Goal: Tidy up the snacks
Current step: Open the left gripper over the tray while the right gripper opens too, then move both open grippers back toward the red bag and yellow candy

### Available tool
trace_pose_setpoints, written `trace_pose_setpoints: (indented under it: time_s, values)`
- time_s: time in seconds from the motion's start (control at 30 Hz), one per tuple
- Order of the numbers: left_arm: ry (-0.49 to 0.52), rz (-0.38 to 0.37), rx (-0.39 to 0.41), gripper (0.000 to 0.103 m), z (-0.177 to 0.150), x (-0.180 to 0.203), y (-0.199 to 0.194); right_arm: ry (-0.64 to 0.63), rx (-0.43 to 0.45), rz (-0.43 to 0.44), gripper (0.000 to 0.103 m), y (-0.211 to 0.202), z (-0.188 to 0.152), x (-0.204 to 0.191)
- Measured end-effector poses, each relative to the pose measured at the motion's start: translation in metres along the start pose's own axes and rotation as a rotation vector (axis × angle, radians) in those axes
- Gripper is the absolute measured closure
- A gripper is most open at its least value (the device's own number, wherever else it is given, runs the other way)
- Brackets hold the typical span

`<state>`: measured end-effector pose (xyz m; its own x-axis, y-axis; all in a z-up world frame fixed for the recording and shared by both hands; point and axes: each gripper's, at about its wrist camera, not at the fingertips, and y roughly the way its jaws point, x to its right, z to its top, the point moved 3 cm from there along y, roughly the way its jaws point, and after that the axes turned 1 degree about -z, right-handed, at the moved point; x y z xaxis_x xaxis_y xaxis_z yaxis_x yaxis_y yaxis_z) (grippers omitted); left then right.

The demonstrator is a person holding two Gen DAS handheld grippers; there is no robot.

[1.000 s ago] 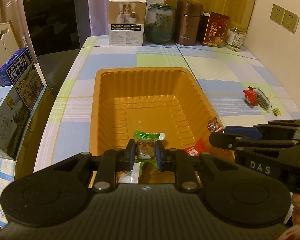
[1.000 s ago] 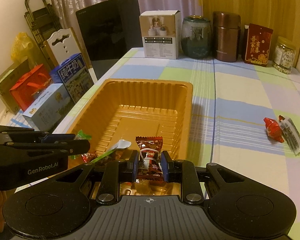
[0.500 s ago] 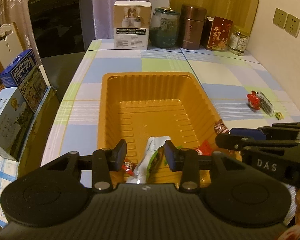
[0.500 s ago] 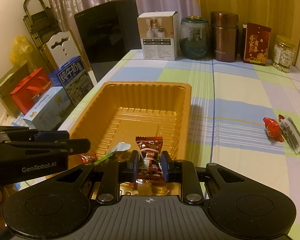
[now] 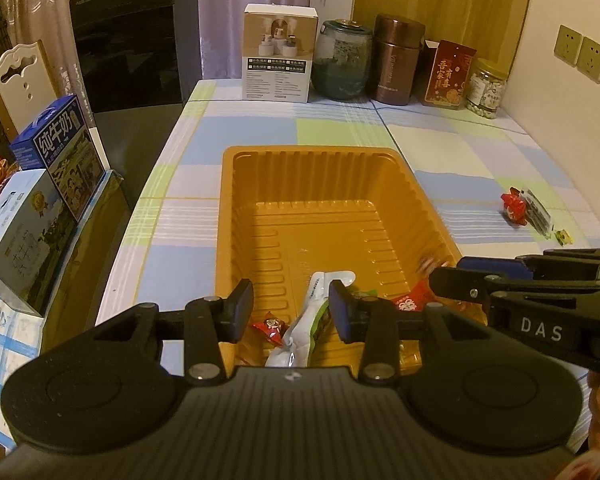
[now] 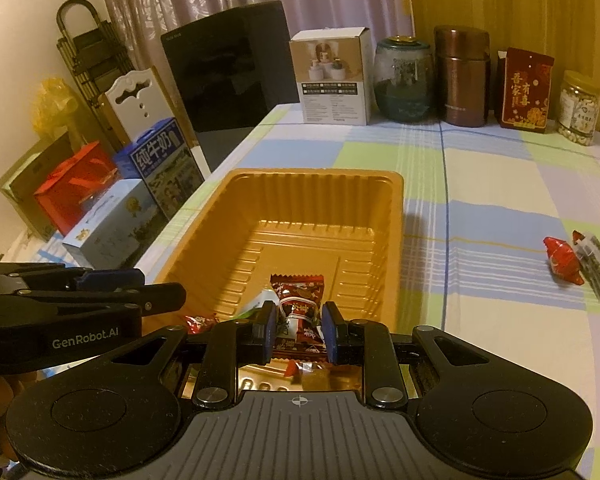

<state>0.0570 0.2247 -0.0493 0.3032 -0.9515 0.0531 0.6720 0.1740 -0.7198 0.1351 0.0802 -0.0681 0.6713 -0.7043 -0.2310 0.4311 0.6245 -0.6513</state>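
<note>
An orange plastic tray [image 5: 340,168] stands on the checked tablecloth. My left gripper [image 5: 292,308] is open over the tray's near end. Below it in the tray lie a green-and-white snack packet [image 5: 306,324], a small red candy [image 5: 270,326] and a red packet [image 5: 414,300]. My right gripper [image 6: 298,330] is shut on a dark red snack packet [image 6: 298,304], held above the near end of the tray [image 6: 320,178]. Each gripper appears side-on at the edge of the other's view. On the cloth to the right lie a red candy [image 6: 562,260] and a clear packet [image 6: 598,272].
Along the table's far edge stand a white box [image 5: 278,56], a glass jar [image 5: 344,60], a brown canister [image 5: 396,60], a red packet [image 5: 448,76] and a nut jar [image 5: 486,88]. Milk cartons [image 5: 60,152] and a black chair back [image 5: 136,40] are left of the table. A small green candy [image 5: 563,236] lies at the right.
My left gripper has opened and let go of the green-and-white packet, which now lies in the tray. The right gripper still holds the dark red packet in the same place.
</note>
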Motion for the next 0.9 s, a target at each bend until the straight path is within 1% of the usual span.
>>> trace_pose_setpoints:
  time_s: [0.07,0.1,0.17,0.37,0.6,0.8,0.9]
  values:
    - [-0.001,0.001,0.000,0.066,0.000,0.000,0.000,0.002,0.000,0.004,0.077,0.001,0.000,0.000]
    - [-0.002,0.001,0.000,0.066,0.000,0.000,0.000,0.004,0.000,0.002,0.064,0.001,0.000,0.000]
    - [-0.003,0.000,0.000,0.066,-0.001,-0.001,0.000,0.011,0.007,0.008,0.045,0.000,-0.001,0.002]
    - [-0.002,-0.004,-0.001,0.066,-0.002,0.002,-0.001,0.024,-0.004,-0.024,0.044,-0.006,-0.007,0.012]
    - [0.008,-0.014,0.008,0.065,0.000,0.013,-0.007,0.049,0.000,-0.060,0.044,-0.022,-0.015,0.024]
    - [0.021,-0.019,0.019,0.062,0.002,0.027,-0.016,0.075,0.016,-0.095,0.044,-0.044,-0.020,0.035]
    - [0.031,-0.026,0.025,0.056,0.003,0.036,-0.021,0.088,0.028,-0.114,0.044,-0.057,-0.022,0.043]
